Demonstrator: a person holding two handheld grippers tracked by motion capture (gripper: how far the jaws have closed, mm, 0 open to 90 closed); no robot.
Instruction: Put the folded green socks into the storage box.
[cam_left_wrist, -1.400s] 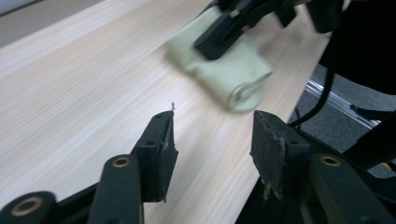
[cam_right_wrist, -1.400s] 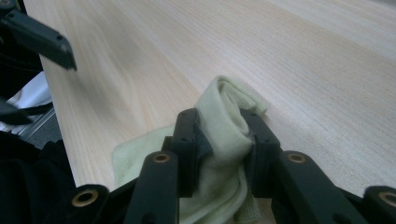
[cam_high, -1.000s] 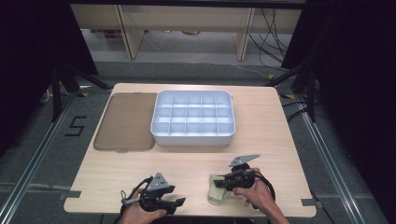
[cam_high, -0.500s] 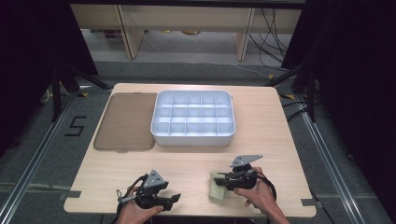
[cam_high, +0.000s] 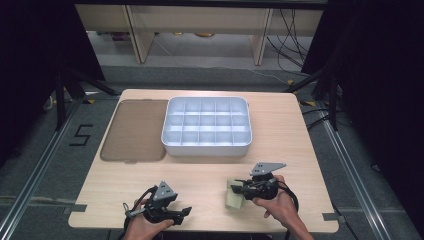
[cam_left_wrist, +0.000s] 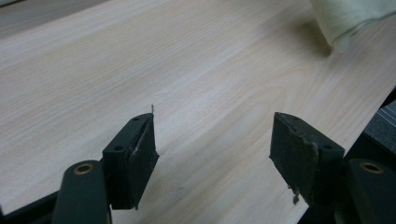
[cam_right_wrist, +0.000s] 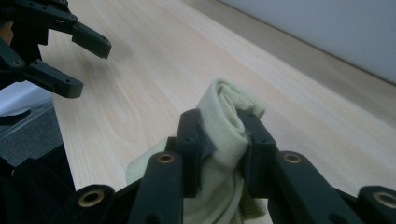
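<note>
Two grippers sit low at my near edge of the wooden table (cam_high: 200, 175). My right gripper (cam_high: 239, 189) is clenched on a pale yellow-green cloth (cam_high: 233, 196); in the right gripper view its jaws pinch a rolled fold of that cloth (cam_right_wrist: 223, 135) from both sides, and the rest of the fabric bunches down between the arms of the gripper (cam_right_wrist: 219, 133). From the high view the cloth rests on the table just to the left of my right hand (cam_high: 277, 205), near the front edge and a little right of the table's middle.

My left gripper (cam_high: 184, 212) is released. In the left gripper view its jaws stand well apart over bare wood with nothing between them, the gripper (cam_left_wrist: 212, 142) hovering close to the tabletop. A corner of the cloth (cam_left_wrist: 348, 21) shows at the top right of that view, apart from the jaws. My left hand (cam_high: 145, 225) holds this gripper at the near left, and from the right gripper view I can see it (cam_right_wrist: 81, 63) farther off at the upper left, also gaping.

Farther back on the table sits a white compartment tray (cam_high: 206, 146), divided into a grid of cells; I cannot tell whether any cell holds anything. Just beside it on the left lies a flat brown lid (cam_high: 134, 131), its right edge touching or nearly touching the tray. Both are well apart from the grippers and the cloth.
</note>
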